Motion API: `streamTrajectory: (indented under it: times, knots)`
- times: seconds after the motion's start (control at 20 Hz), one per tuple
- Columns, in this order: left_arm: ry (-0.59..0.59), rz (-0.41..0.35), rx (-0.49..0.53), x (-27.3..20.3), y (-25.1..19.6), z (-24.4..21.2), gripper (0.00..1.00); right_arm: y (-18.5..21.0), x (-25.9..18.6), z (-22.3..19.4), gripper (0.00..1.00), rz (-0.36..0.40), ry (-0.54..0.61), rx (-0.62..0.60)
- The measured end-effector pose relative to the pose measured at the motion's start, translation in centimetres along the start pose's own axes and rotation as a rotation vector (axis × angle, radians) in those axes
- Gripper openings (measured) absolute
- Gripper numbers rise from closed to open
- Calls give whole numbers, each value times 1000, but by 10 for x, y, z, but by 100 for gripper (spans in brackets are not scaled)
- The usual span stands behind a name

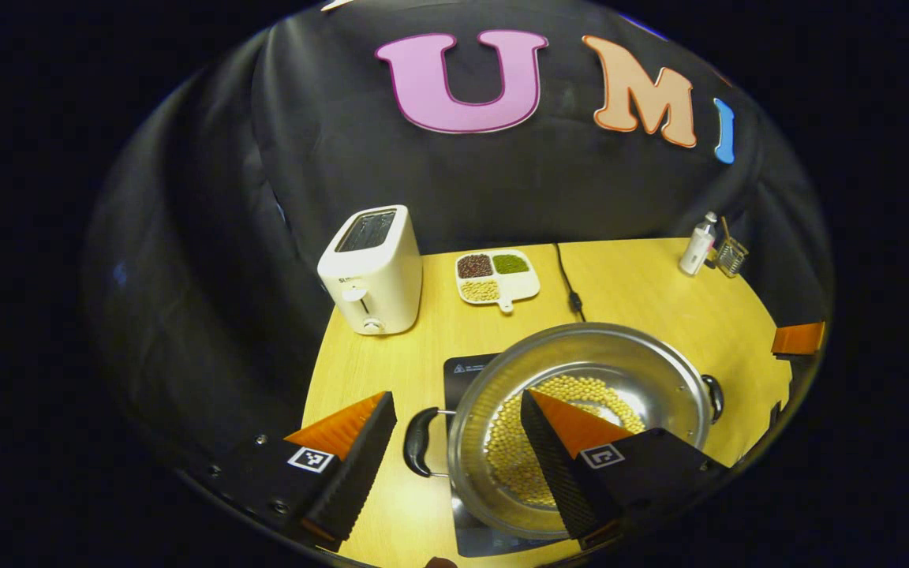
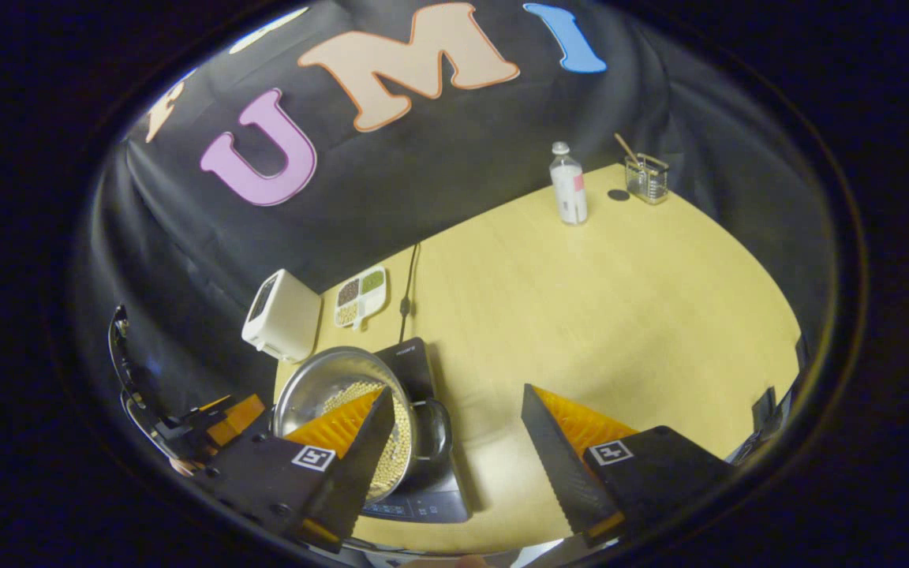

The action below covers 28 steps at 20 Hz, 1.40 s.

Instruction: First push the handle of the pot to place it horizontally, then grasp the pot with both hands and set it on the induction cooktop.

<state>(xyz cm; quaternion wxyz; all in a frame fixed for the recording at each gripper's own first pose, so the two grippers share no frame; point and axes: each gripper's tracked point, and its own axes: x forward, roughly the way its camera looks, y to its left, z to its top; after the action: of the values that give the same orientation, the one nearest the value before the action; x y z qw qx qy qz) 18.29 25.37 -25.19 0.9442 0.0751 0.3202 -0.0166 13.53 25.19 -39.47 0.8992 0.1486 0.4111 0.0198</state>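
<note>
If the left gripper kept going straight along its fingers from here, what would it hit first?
Most likely the pot: the open left gripper straddles its near handle and rim, with the cooktop underneath. Depth is unclear, so the handle may come first.

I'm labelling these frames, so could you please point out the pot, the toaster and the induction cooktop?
pot [image 1: 663, 371]: left gripper view, bare inner wall.
toaster [image 1: 383, 276]: left gripper view, side face.
induction cooktop [image 2: 411, 359]: right gripper view, far corner.

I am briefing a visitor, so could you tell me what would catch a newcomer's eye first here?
The steel pot of yellow beans sits on the black induction cooktop near the table's front edge, between the left gripper's open fingers. Behind it stand a white toaster and a divided dish of beans.
</note>
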Motion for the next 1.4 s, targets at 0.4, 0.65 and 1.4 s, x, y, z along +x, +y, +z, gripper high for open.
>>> streamTrajectory:
  times: [0.4,0.65,1.4]
  knots:
    - [-135,5,-33,-97,-85,36,96,-22,-104,41,93,94,-156,-162]
    - [-232,25,-62,-147,-145,64,97,-47,-162,93,92,80,-334,-317]
    - [-592,132,-165,-261,-234,96,96,-111,-295,147,93,130,-667,-383]
